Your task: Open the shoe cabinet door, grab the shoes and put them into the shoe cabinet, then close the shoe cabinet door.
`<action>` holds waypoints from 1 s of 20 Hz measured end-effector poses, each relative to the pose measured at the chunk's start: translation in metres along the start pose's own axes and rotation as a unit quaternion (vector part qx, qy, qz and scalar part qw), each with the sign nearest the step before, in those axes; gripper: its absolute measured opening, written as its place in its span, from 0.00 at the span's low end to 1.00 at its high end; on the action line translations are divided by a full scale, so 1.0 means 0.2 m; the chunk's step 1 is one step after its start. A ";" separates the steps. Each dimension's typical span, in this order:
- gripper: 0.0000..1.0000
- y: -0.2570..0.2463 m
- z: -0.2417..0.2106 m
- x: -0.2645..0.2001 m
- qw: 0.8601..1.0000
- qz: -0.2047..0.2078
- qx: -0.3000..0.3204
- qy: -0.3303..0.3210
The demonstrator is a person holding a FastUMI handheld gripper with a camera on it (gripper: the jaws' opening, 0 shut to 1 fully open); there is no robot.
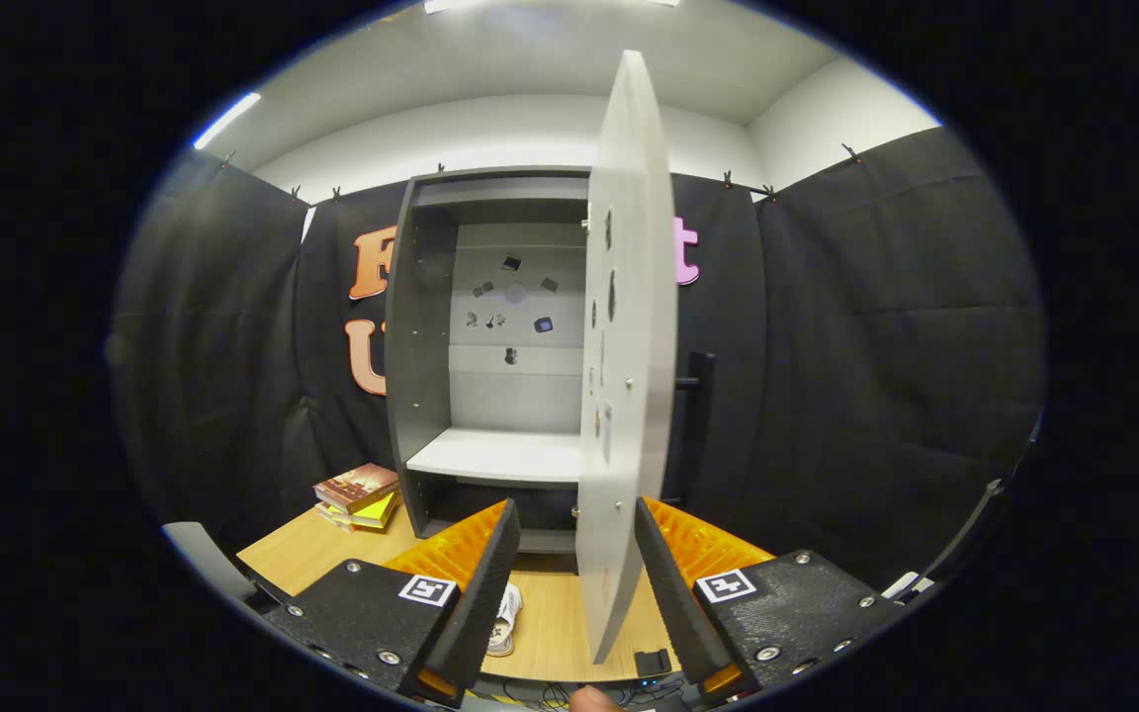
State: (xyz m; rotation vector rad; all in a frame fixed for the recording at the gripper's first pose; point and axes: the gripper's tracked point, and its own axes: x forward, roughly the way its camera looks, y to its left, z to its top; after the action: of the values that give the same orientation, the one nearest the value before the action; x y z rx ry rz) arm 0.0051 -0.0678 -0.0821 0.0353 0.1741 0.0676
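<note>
One white shoe lies below the open grey wooden cabinet door; lower the spread tongs squarely over it.

Gripper level, pointing fwd, fingers spread wide, holding nothing.

Riding on the tool, the fisheye camera looks forward along its two spread fingers, close above the tabletop, facing the open shoe cabinet and its door edge-on.
</note>
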 end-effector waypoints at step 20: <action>0.84 0.74 -0.90 0.36 0.976 0.049 0.009 0.211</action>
State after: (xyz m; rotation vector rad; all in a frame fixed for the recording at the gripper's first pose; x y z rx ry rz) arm 0.0359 0.0896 -0.2653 0.0478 0.5982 0.1714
